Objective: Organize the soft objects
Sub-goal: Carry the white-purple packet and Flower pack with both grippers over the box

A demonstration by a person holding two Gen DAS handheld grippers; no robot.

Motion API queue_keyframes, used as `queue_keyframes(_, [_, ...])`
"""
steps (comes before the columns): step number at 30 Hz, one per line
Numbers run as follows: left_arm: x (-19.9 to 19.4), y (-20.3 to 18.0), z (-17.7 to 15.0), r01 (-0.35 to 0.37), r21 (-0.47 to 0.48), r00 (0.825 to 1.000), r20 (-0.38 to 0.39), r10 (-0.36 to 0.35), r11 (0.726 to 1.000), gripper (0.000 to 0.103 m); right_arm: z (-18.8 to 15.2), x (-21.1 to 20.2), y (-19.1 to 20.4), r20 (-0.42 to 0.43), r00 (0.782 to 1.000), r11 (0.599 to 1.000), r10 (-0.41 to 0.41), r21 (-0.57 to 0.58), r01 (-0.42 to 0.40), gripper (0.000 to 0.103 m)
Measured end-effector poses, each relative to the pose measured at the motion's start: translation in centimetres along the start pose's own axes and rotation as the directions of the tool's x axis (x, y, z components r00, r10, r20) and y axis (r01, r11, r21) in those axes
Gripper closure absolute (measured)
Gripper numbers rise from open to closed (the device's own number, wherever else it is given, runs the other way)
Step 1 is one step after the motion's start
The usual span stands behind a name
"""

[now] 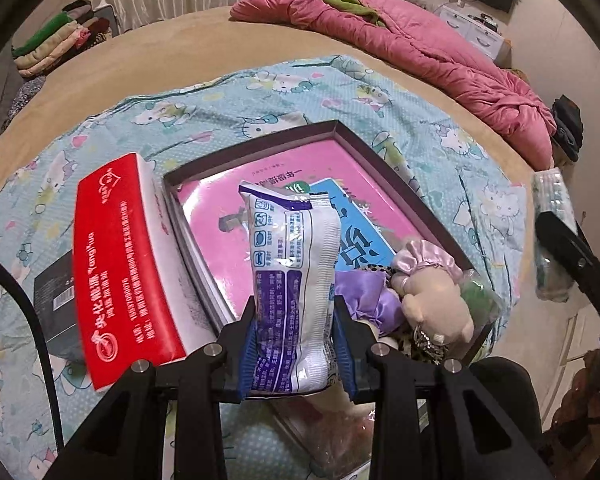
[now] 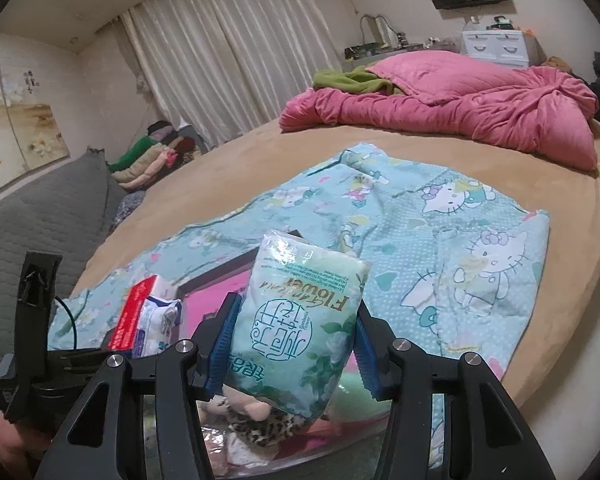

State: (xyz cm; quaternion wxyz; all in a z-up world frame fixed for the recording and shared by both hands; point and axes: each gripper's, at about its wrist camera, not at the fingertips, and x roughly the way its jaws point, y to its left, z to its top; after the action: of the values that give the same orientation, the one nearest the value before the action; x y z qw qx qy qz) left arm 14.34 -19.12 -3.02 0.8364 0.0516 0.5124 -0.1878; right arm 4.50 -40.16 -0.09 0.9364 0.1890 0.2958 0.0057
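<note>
Left wrist view: the left gripper was clamped by its blue pads on a white-and-purple plastic tissue pack, held upright above the near edge of a shallow dark-rimmed rectangular box. The box lay on a light-blue cartoon-cat printed cloth spread over a tan round bed. Inside the box lay a pink-covered book and a blue-covered booklet. At its near right corner sat a beige plush bear with a pale pink ruffled bonnet, touching a purple satin cloth piece and leopard-print fabric. A red-and-white tissue package leaned against the box's left wall, with a black barcoded carton just beside it.

Right wrist view: the right gripper gripped a pale green plastic tissue pack printed with flowers, held over the same box; this pack hid much of the box interior. The pack and the gripper's black finger also appeared at the right edge of the left view.

Farther back, a crumpled pink quilt and a green garment lay on the bed; folded clothes were stacked near cream curtains.
</note>
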Motion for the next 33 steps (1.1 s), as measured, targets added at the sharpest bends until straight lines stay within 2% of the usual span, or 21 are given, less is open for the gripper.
queue_keyframes(9, [1.3,0.1,0.3,0.001,0.011,0.999,-0.044,-0.001,1.000,0.068,-0.3,3.3,-0.4,-0.071,0.997,0.999,-0.032,-0.035,0.030,0.050])
queue_keyframes(33, [2.8,0.5,0.2,0.002,0.005,0.997,-0.081,-0.002,1.000,0.065,-0.7,10.2,0.3,-0.209,0.978,0.995,-0.006,-0.099,-0.015,0.049])
